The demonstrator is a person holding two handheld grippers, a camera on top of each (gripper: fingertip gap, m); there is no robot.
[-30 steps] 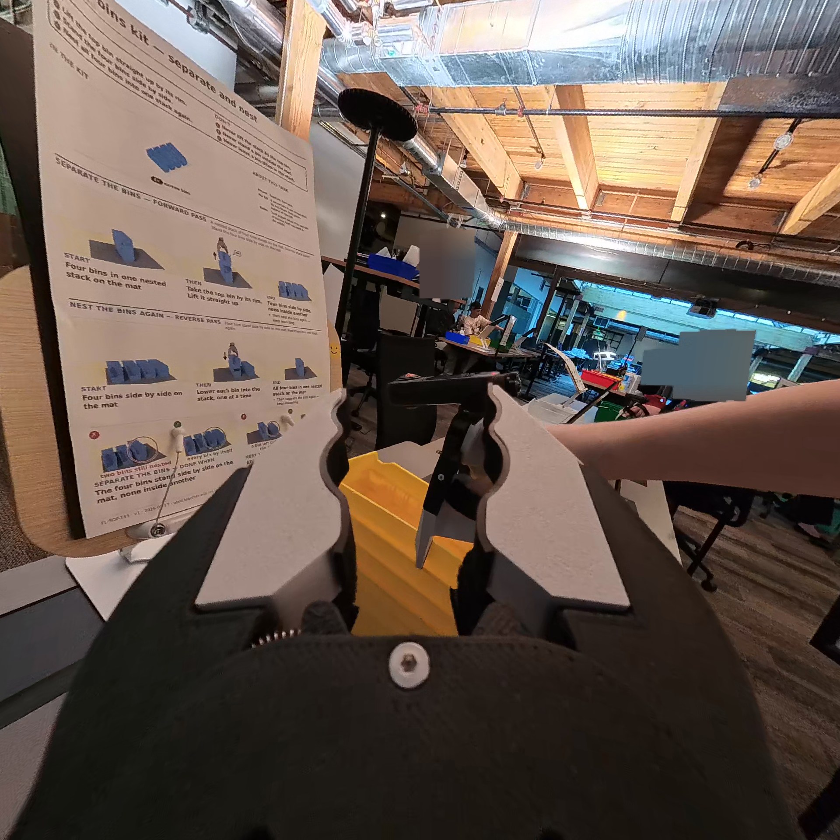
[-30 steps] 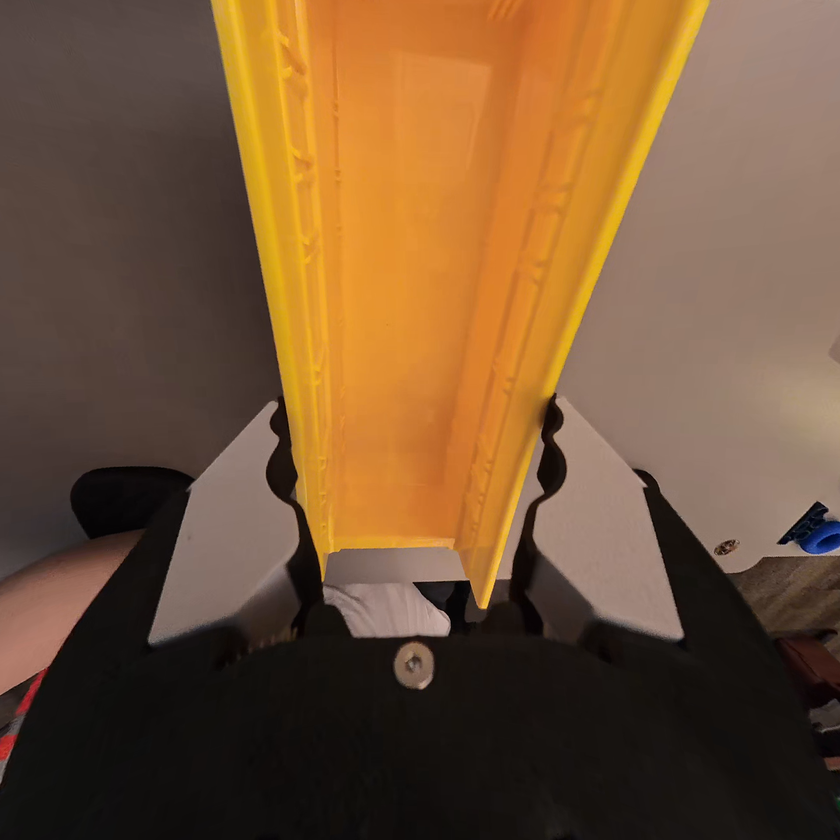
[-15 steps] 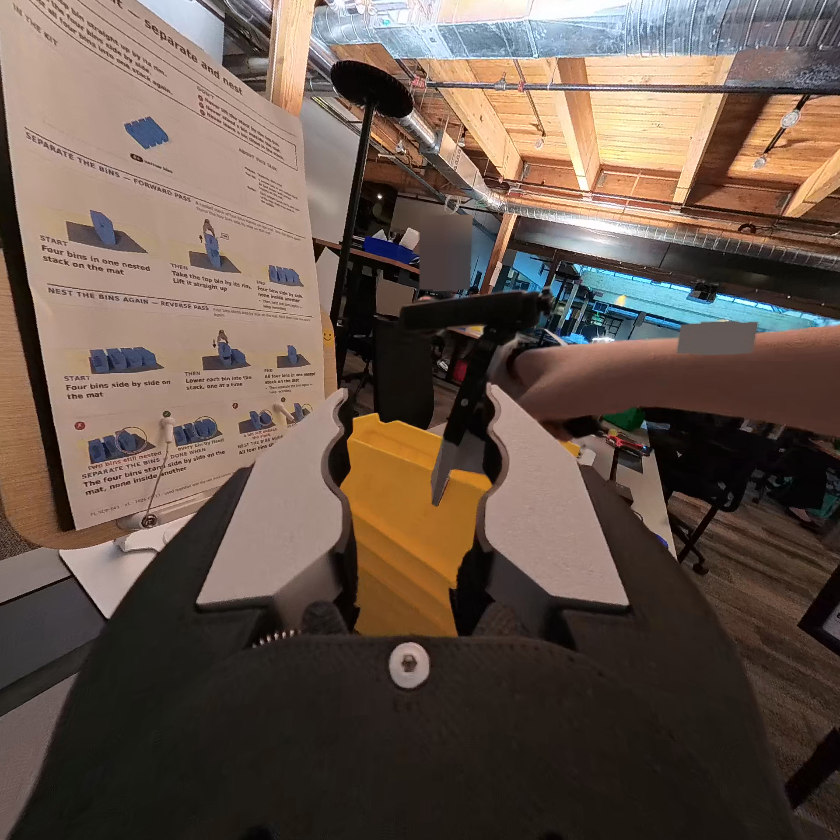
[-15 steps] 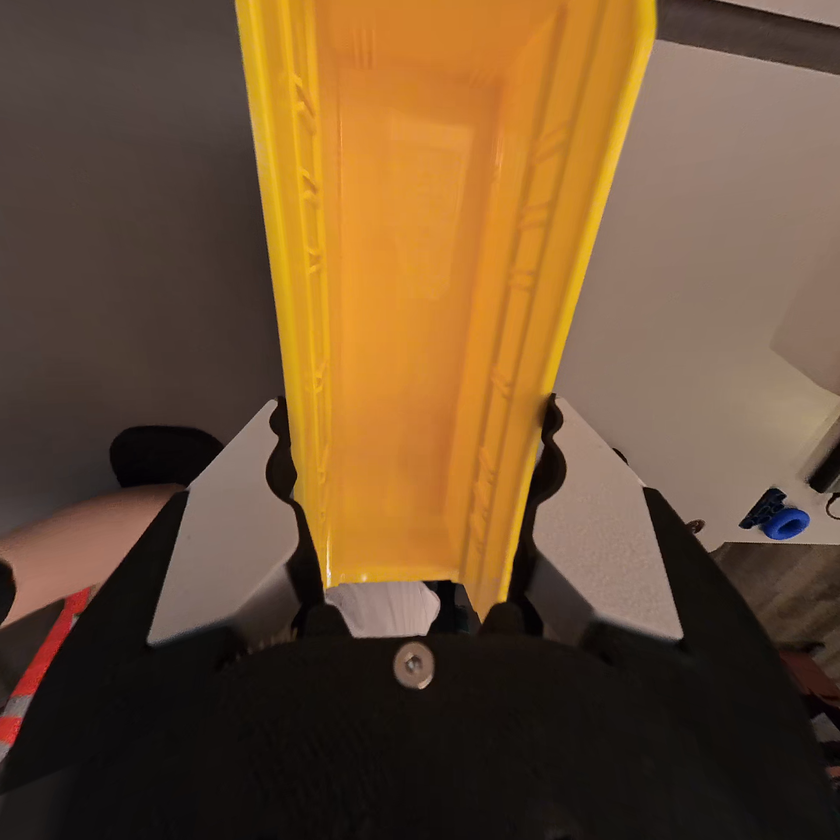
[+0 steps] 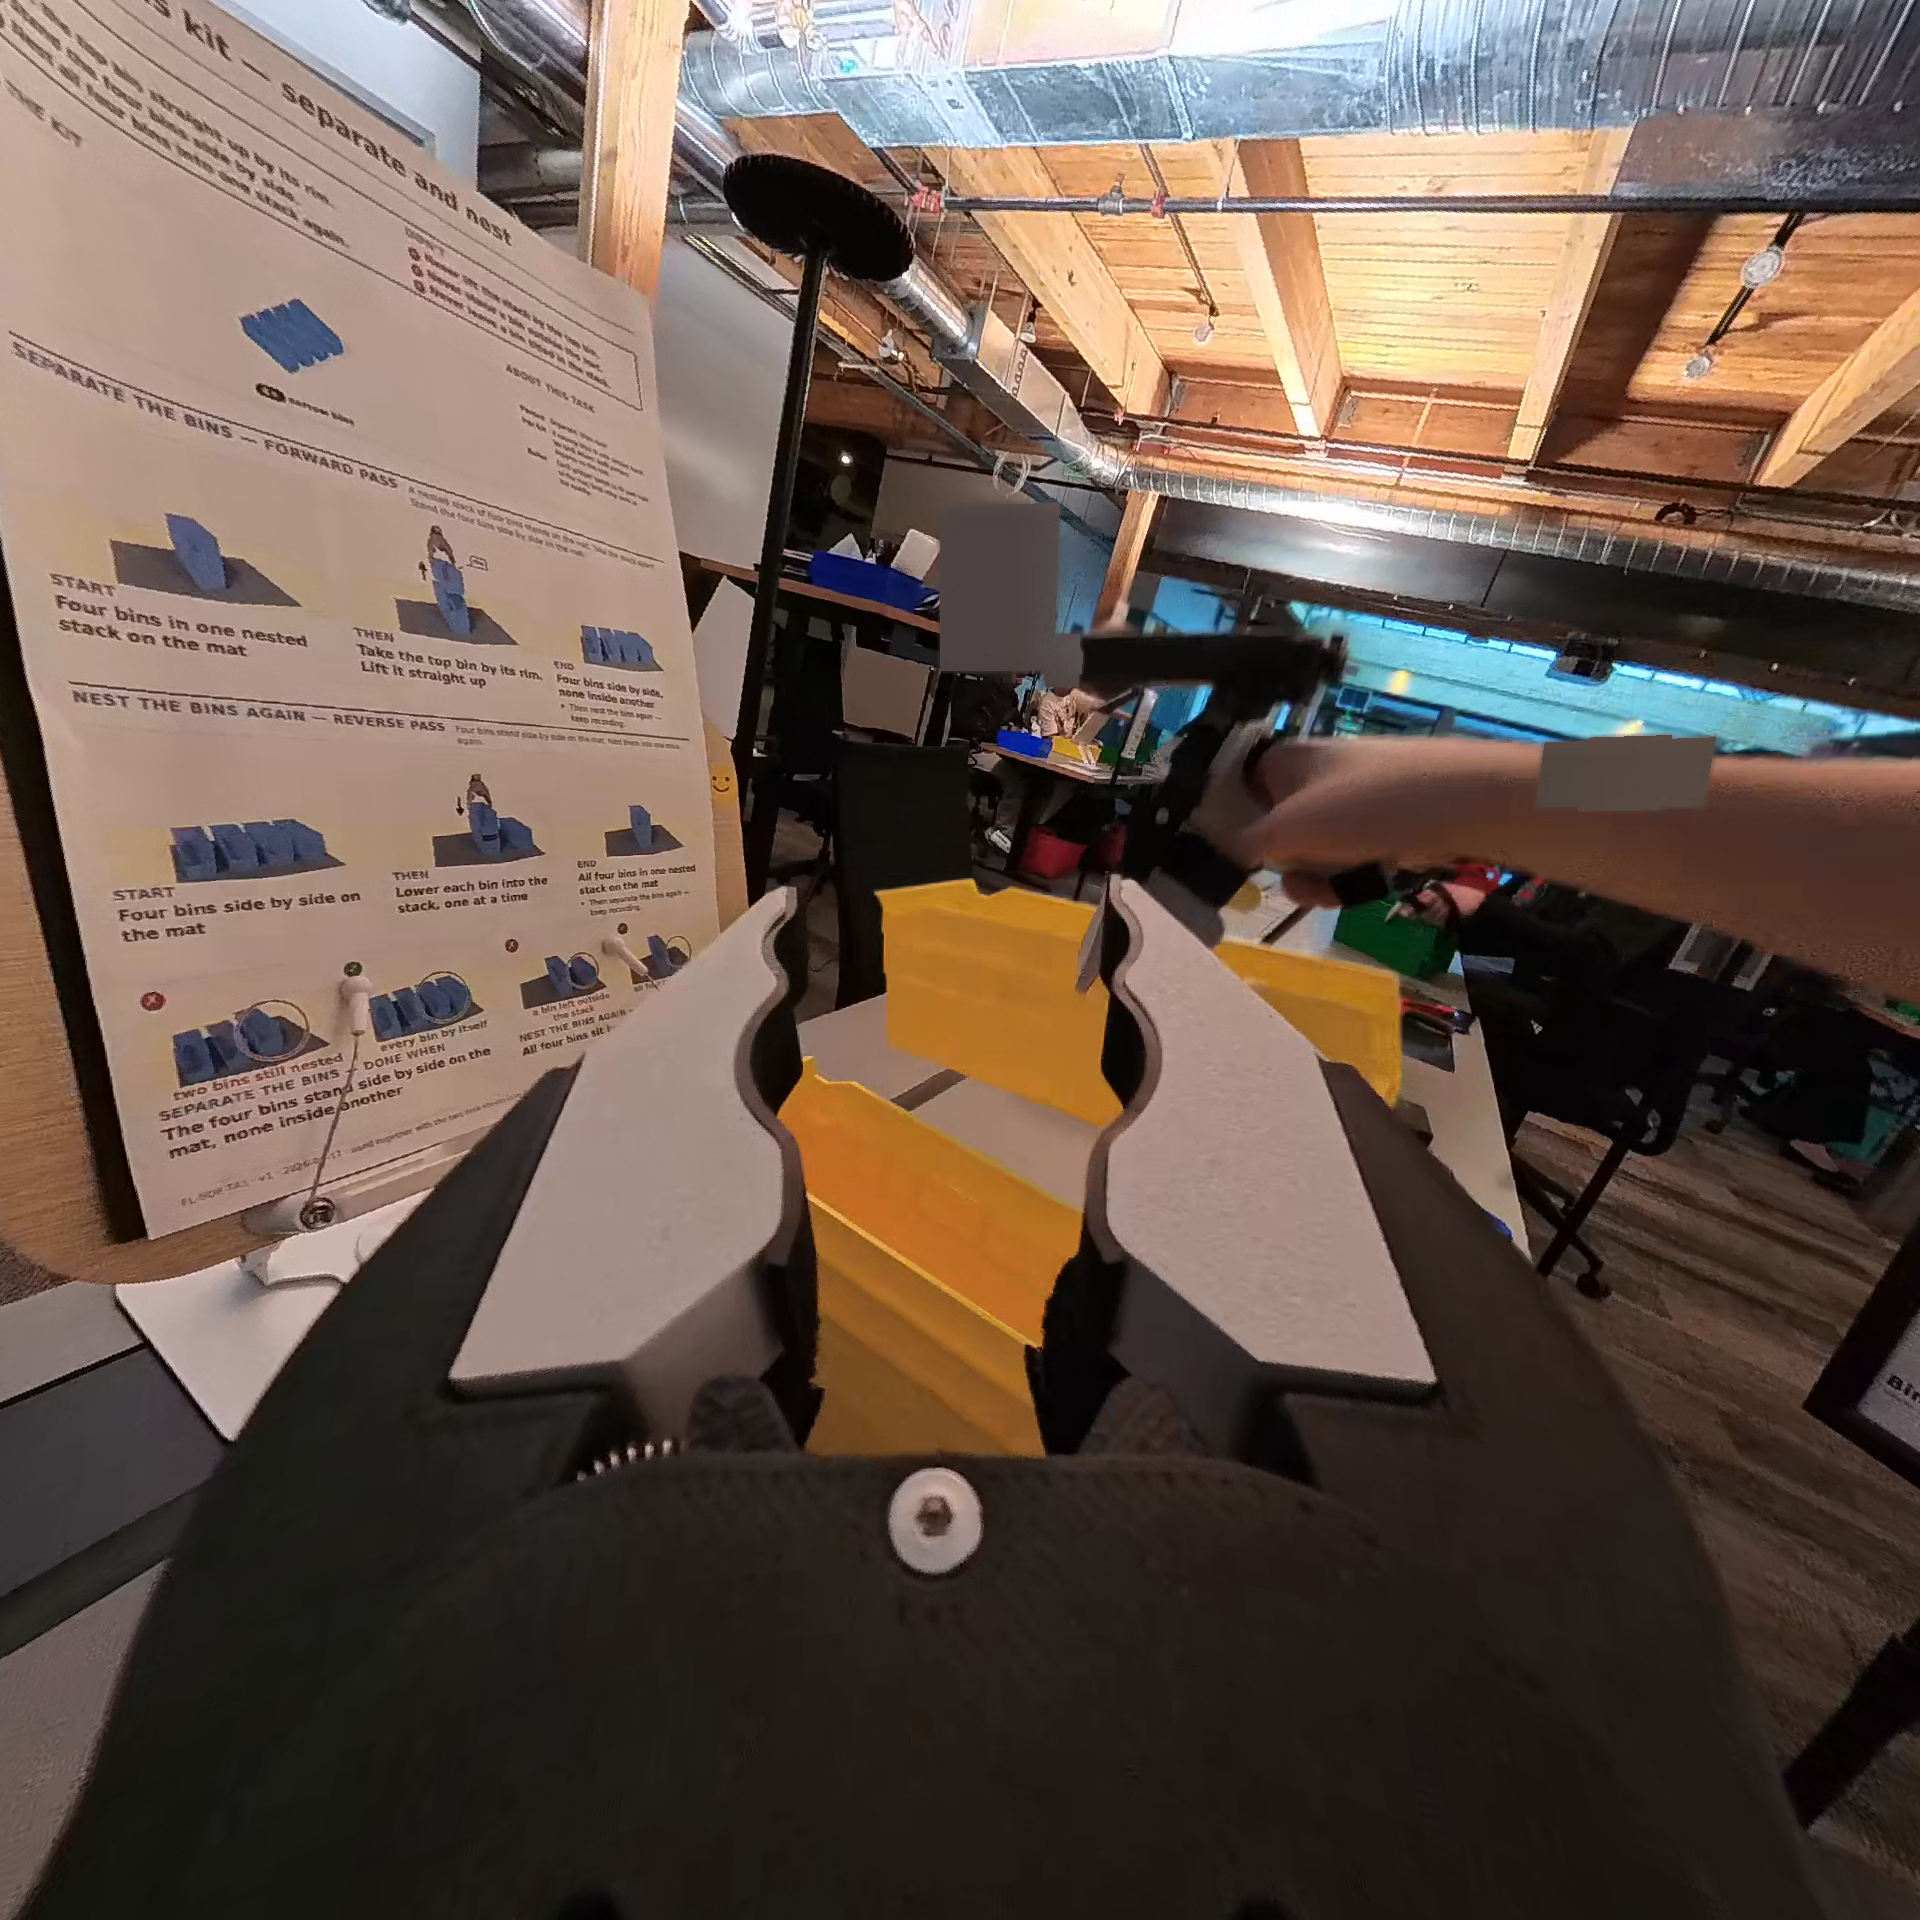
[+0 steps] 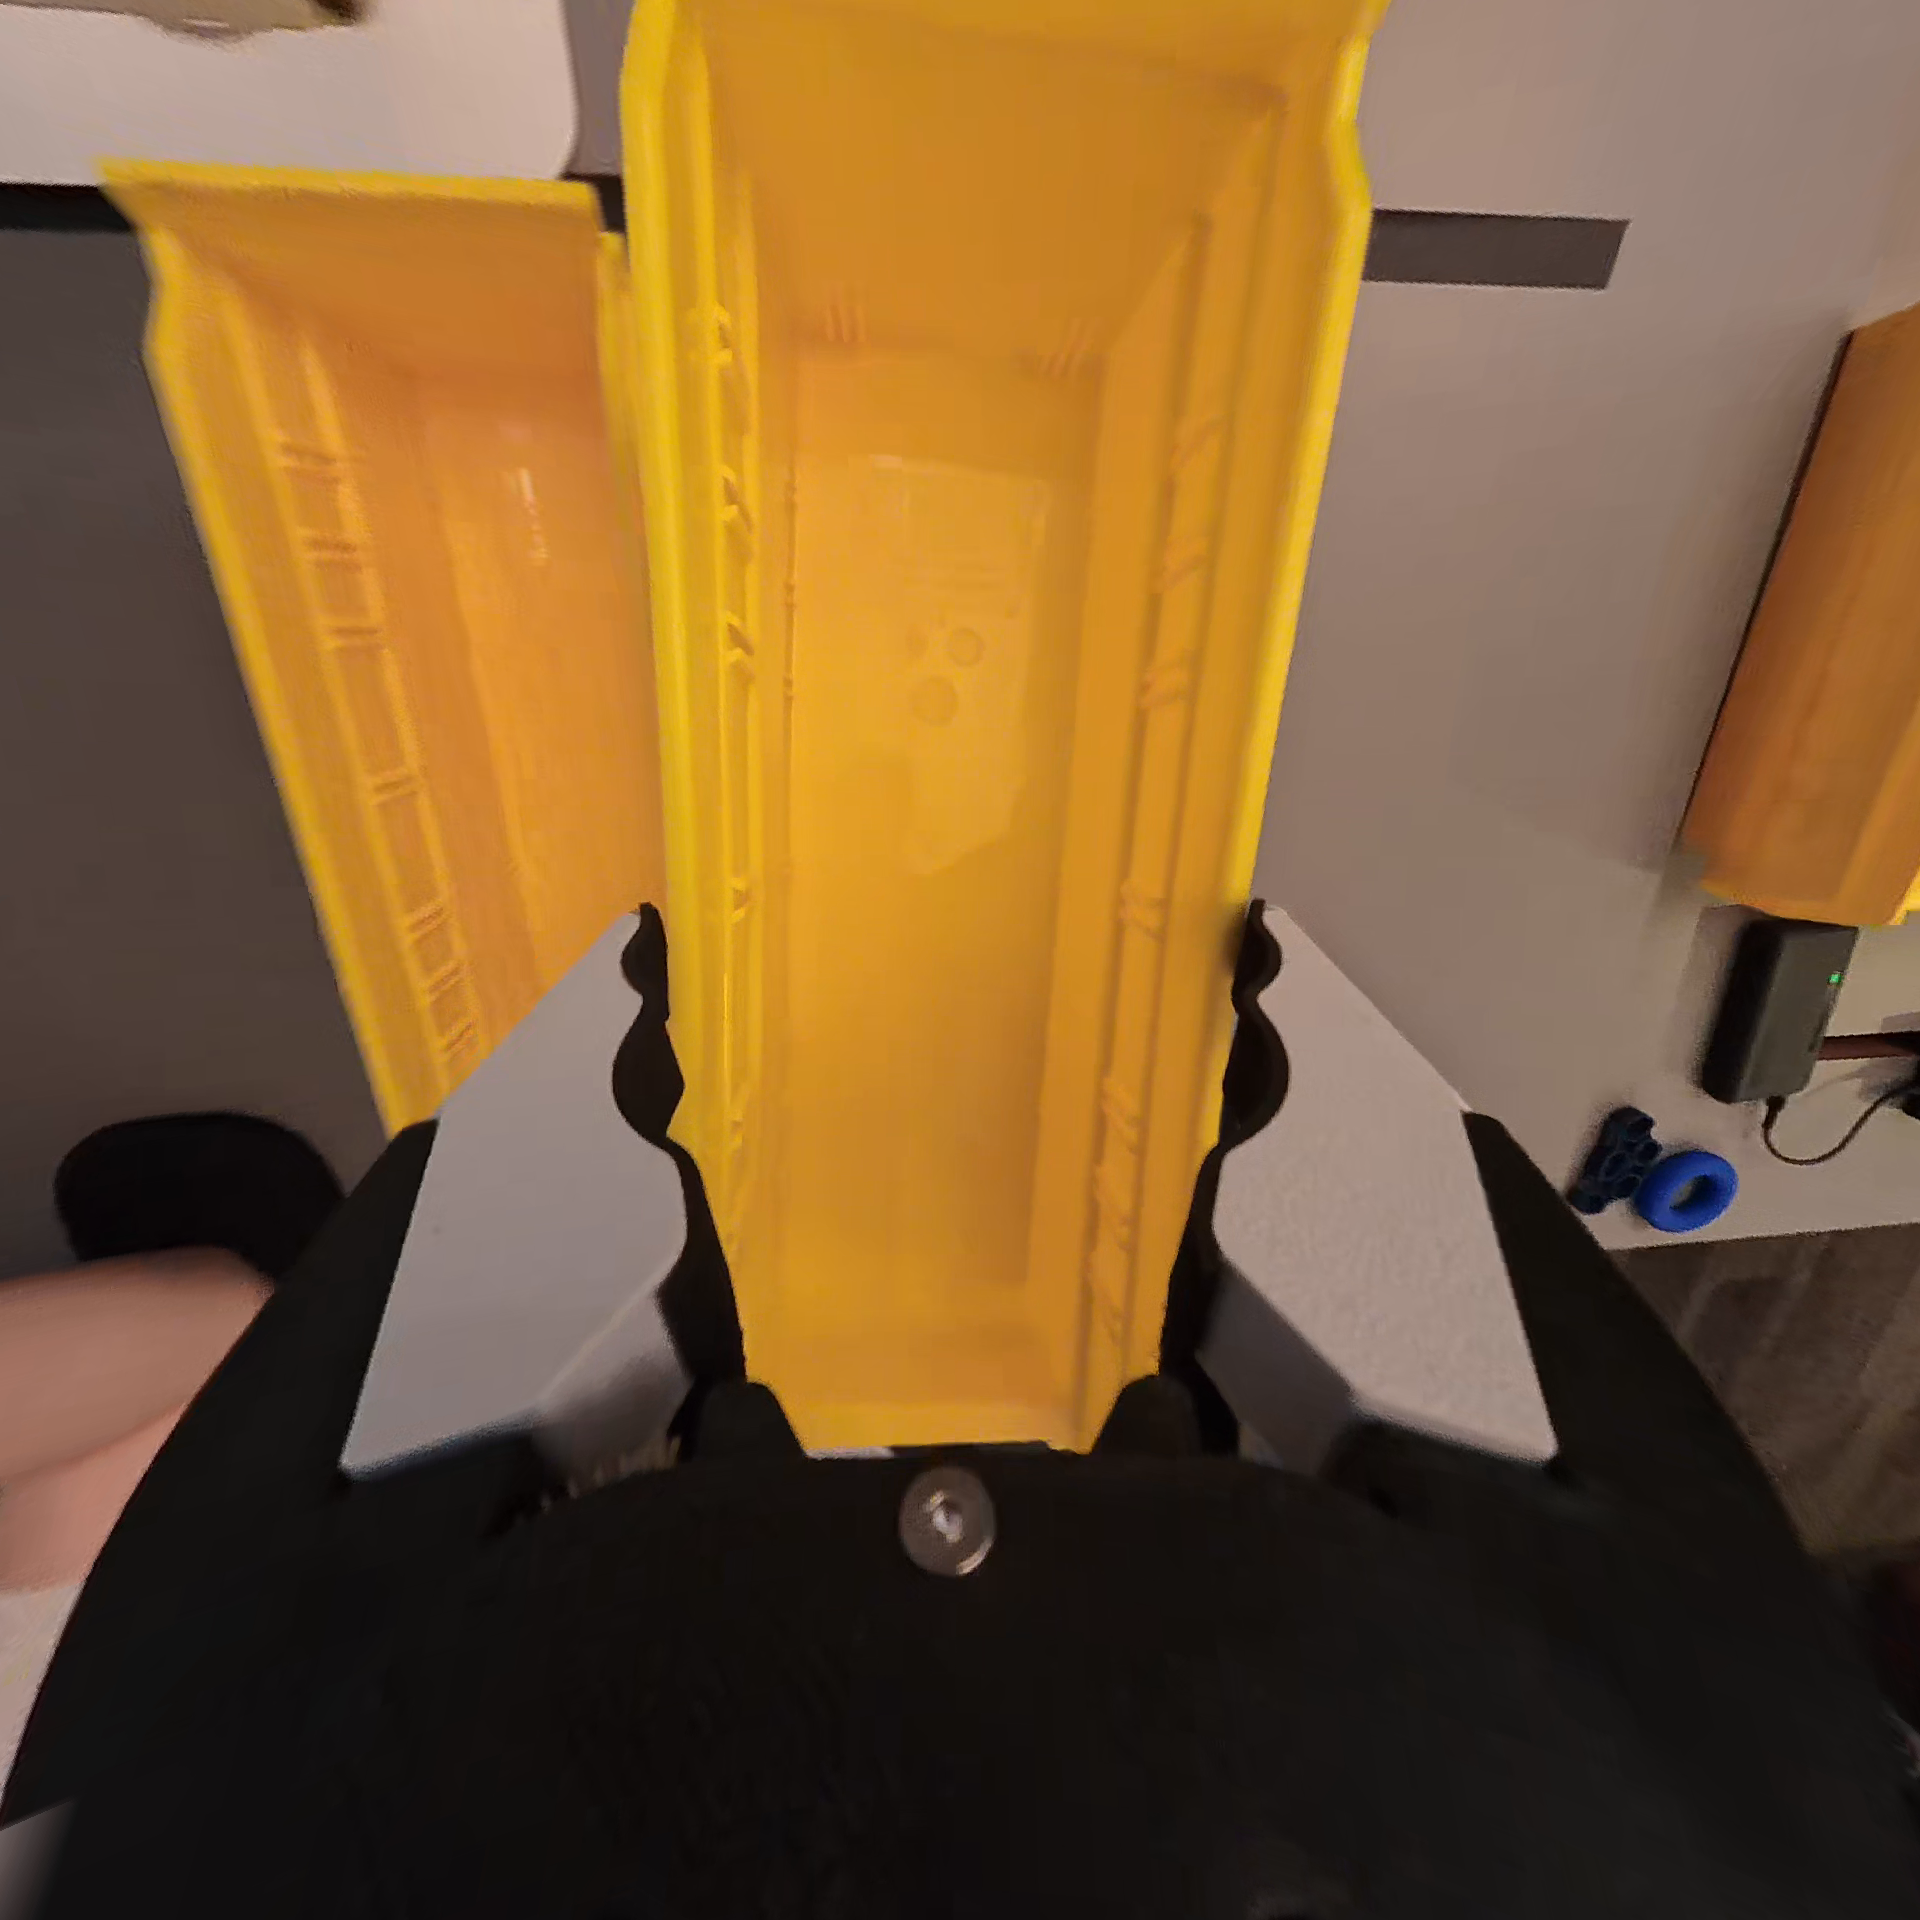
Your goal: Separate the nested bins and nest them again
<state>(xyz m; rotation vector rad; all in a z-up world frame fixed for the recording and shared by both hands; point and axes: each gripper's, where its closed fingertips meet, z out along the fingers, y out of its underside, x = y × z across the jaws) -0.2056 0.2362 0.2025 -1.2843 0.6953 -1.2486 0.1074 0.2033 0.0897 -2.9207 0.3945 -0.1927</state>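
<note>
Pale tabletop [image 6: 1507, 623] with a dark strip across its far side is the working surface, under an open workshop ceiling of timber beams and ducts.

Across the width of one yellow bin [image 6: 966, 727], the right gripper [image 6: 951, 1023] is clamped, both pads pressed on the outer side walls near the bin's near end, so the long body juts well past the fingers. A second yellow bin [image 6: 384, 582] sits just to its left, open side up, the two rims nearly touching. Seen from the left wrist, the left gripper [image 5: 945, 997] grips another yellow bin [image 5: 914, 1236] low in its fingers.

Risks, as I judge them: the carried bin is held at one end only, so it could pivot or droop in the pads. Its left rim could also catch the neighbour's rim and drag it. A third yellow object [image 6: 1818, 644] lies at the right edge.

Room is best to the right of the carried bin, where bare tabletop runs out to a black adapter [image 6: 1777, 1023] and blue parts [image 6: 1652, 1184] near the edge. An instruction sheet [image 5: 312, 644] stands at the far left.
</note>
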